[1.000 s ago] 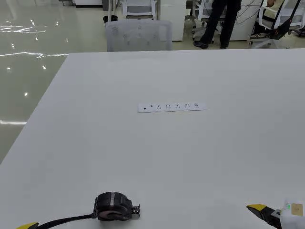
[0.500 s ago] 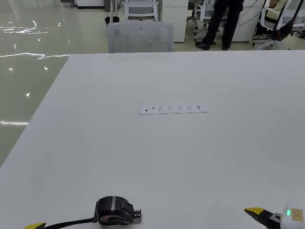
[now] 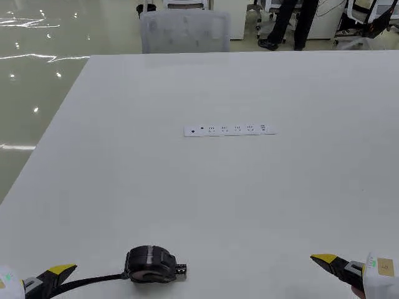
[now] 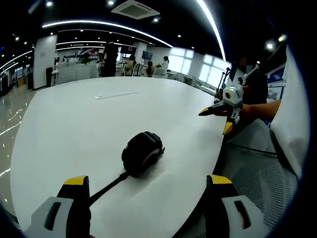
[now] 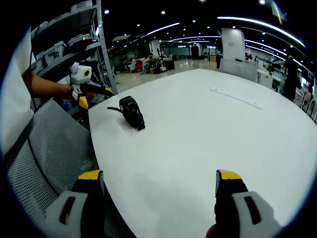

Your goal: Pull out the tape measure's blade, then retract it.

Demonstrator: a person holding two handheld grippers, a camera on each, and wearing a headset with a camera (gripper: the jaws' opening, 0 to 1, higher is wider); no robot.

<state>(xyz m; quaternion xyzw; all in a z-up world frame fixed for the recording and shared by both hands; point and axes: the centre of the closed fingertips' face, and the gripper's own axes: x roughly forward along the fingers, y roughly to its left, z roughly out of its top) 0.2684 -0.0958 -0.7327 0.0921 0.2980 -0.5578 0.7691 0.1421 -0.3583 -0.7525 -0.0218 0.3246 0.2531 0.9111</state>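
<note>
A black tape measure [image 3: 149, 265] lies on the white table [image 3: 206, 187] near its front edge, blade retracted, with a black strap [image 3: 93, 281] trailing left. The same tape measure [image 4: 142, 152] sits just ahead of my left gripper [image 4: 144, 186], which is open with the strap between its yellow-tipped jaws. In the head view the left gripper [image 3: 59, 271] is at the bottom left, beside the strap's end. My right gripper [image 5: 158, 179] is open and holds nothing; it shows at the bottom right [image 3: 327, 260], far right of the tape measure [image 5: 131, 112].
A white power strip [image 3: 229, 130] is set in the table's middle. A grey chair back [image 3: 184, 31] stands at the far edge, with a person's legs [image 3: 296, 22] and office chairs beyond. Shiny floor lies left of the table.
The head camera has tilted down, so the table sits higher in the picture. Both grippers now reach further into view at the bottom corners. The tape measure has not moved.
</note>
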